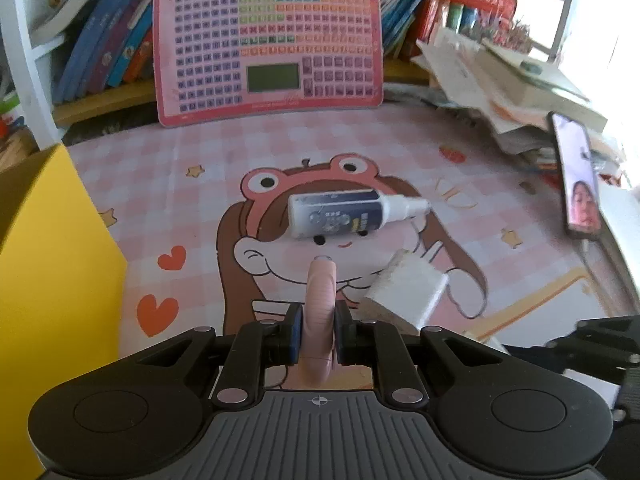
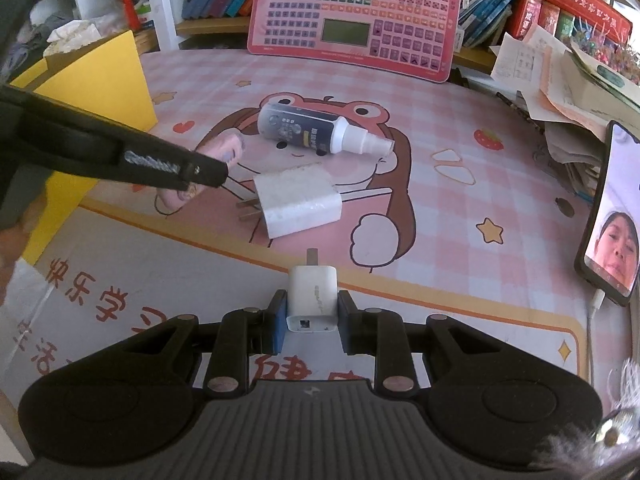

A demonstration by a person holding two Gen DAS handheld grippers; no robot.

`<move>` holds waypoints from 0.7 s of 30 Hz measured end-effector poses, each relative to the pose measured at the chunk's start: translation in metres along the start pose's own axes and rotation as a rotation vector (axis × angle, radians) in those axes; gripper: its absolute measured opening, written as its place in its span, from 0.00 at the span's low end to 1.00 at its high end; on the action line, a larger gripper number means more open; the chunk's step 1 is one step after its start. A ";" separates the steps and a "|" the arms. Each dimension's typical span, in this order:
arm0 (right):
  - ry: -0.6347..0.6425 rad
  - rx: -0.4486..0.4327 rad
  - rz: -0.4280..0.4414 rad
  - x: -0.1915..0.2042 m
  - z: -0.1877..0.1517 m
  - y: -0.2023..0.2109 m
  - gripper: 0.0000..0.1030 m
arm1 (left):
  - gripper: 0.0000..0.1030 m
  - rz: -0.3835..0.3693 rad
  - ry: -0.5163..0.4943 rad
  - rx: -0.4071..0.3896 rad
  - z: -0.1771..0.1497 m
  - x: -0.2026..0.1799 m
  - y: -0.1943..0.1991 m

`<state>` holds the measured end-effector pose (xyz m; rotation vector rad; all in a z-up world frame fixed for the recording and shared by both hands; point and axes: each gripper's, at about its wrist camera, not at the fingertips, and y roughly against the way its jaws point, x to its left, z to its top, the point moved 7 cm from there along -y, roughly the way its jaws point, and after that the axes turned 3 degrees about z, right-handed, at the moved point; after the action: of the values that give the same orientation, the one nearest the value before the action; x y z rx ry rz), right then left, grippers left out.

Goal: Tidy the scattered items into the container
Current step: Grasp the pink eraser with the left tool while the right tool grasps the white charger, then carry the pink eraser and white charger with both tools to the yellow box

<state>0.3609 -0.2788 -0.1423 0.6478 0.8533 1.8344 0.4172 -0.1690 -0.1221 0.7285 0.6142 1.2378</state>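
Note:
My left gripper (image 1: 318,320) is shut on a pink oblong item (image 1: 319,292) that stands on edge between its blue pads, just above the mat. Beyond it a white and dark blue spray bottle (image 1: 344,214) lies on its side, and a large white charger block (image 1: 408,294) lies to the right. In the right wrist view my right gripper (image 2: 313,312) is shut on a small white plug adapter (image 2: 313,296), prongs pointing away. The left gripper (image 2: 204,176) reaches in from the left there with the pink item (image 2: 218,148). The yellow container (image 1: 48,260) stands at the left.
A pink toy keyboard board (image 1: 268,48) leans on the bookshelf at the back. A phone (image 2: 612,220) with a lit screen stands propped at the right, its cable trailing toward me. Loose papers and books (image 1: 500,80) pile up at the back right. A pink cartoon mat (image 2: 440,128) covers the desk.

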 end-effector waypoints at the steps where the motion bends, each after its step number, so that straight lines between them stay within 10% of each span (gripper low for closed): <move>1: 0.003 -0.004 0.005 0.001 0.000 0.002 0.23 | 0.14 -0.007 0.007 -0.005 -0.001 0.000 0.005; 21: -0.033 -0.040 0.005 0.048 -0.021 0.065 0.23 | 0.14 -0.109 0.033 -0.084 -0.057 0.009 0.108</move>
<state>0.2913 -0.2585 -0.1014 0.6532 0.7922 1.8358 0.3099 -0.1342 -0.0748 0.5977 0.6176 1.1693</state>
